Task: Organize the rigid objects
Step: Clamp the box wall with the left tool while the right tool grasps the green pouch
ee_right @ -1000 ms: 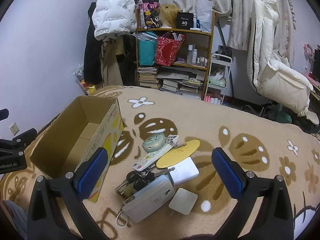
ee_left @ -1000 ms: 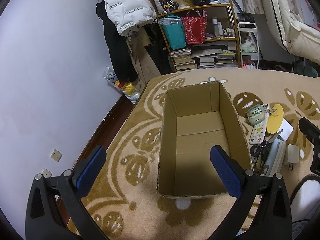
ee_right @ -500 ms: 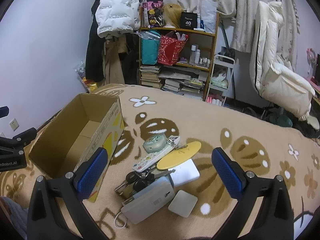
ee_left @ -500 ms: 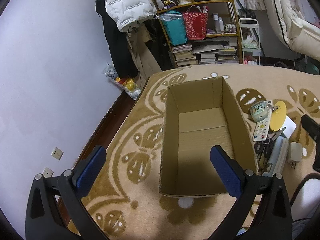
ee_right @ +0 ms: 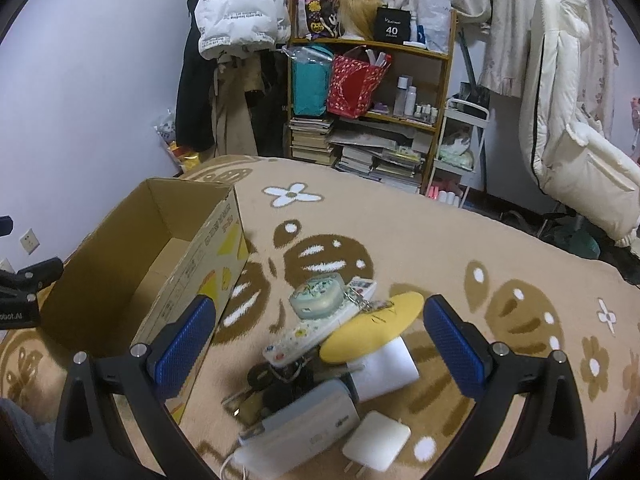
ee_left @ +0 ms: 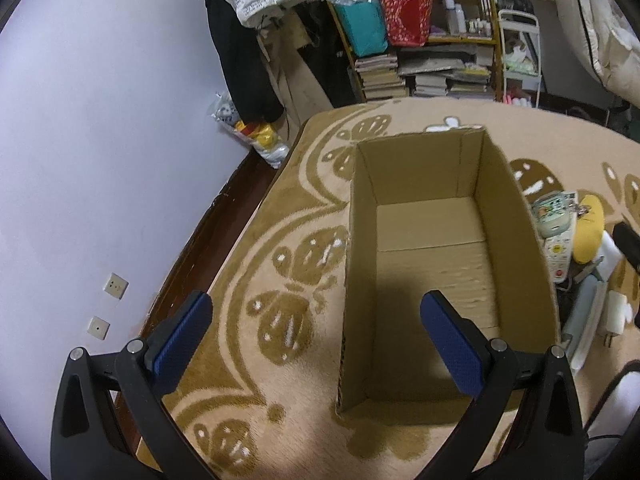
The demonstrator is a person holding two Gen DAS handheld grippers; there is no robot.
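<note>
Rigid objects: small pile on the patterned rug [ee_right: 460,240], directly ahead of the right gripper [ee_right: 318,338], between its two blue pads [ee_right: 182,348] and a little beyond.
Pile content: round pale-green case [ee_right: 318,296] lying on a white remote control [ee_right: 316,330]; yellow oval piece [ee_right: 374,332] just beside them, partly over a white flat block [ee_right: 384,368]; dark keys [ee_right: 276,380] under the remote; grey-white rectangular device [ee_right: 304,428] nearest to the gripper; white plug adapter [ee_right: 376,446] touching its right end.
Cardboard box [ee_left: 432,240]: open, nothing visible inside, directly ahead of the left gripper [ee_left: 316,338]; the pile is just beside its right wall.
Left gripper: spread wide, holds nothing; its right pad is over the near end of the box.
Right gripper: spread wide, holds nothing.
Background: wooden shelf [ee_right: 372,92] with books and bags, far ahead of both tools; white puffer jacket [ee_right: 240,8] hanging at its left.
</note>
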